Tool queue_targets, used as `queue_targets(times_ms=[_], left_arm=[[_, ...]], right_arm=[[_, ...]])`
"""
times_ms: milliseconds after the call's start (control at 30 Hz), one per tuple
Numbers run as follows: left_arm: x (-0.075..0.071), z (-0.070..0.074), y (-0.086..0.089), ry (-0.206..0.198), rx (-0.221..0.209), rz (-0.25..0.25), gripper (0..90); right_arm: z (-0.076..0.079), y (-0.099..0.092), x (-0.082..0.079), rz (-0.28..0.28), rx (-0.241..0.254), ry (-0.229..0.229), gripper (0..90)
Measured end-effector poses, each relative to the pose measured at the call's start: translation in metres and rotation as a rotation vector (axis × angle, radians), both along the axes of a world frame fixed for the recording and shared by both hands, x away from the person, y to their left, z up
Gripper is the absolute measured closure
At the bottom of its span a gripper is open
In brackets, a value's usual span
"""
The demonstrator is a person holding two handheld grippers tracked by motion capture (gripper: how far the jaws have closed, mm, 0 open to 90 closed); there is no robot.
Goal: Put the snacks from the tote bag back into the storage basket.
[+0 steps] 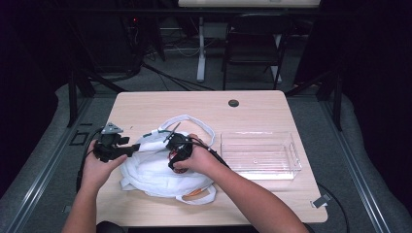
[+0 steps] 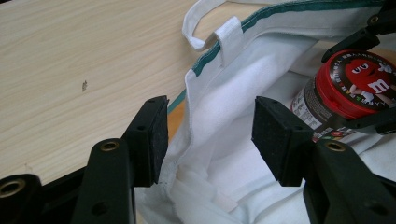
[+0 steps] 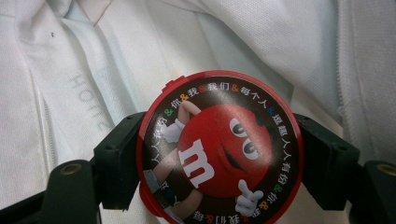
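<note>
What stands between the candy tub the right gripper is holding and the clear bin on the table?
Nothing solid. The right gripper clamps the candy tub inside the white bag; only the bag's rim and bare table separate it from the clear bin.

The bag (image 2: 261, 74) is white with a thin green stripe along its edge. The candy tub (image 3: 219, 149) has a red lid with a red cartoon face, a white letter m and tiny coloured writing. The table (image 1: 145, 104) is light wood. The box (image 1: 260, 153) is clear.
</note>
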State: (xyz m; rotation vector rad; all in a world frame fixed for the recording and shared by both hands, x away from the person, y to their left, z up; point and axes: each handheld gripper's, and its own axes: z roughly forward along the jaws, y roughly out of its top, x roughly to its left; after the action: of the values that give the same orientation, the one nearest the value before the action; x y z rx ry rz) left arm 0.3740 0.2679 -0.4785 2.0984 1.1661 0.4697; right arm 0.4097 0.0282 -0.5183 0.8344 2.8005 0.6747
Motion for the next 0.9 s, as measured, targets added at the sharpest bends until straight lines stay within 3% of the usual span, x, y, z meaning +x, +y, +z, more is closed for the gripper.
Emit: queue_targets(times_ms=[300, 900], left_arm=[[0.0001, 0.0, -0.0001, -0.001, 0.001, 0.0, 46.2], [0.0008, -0.0004, 0.0009, 0.007, 0.007, -0.004, 46.3]], right_arm=[[-0.0008, -0.0007, 0.0017, -0.002, 0.005, 0.017, 24.3], [0.001, 0.0013, -0.0025, 0.008, 0.0, -0.001, 24.7]])
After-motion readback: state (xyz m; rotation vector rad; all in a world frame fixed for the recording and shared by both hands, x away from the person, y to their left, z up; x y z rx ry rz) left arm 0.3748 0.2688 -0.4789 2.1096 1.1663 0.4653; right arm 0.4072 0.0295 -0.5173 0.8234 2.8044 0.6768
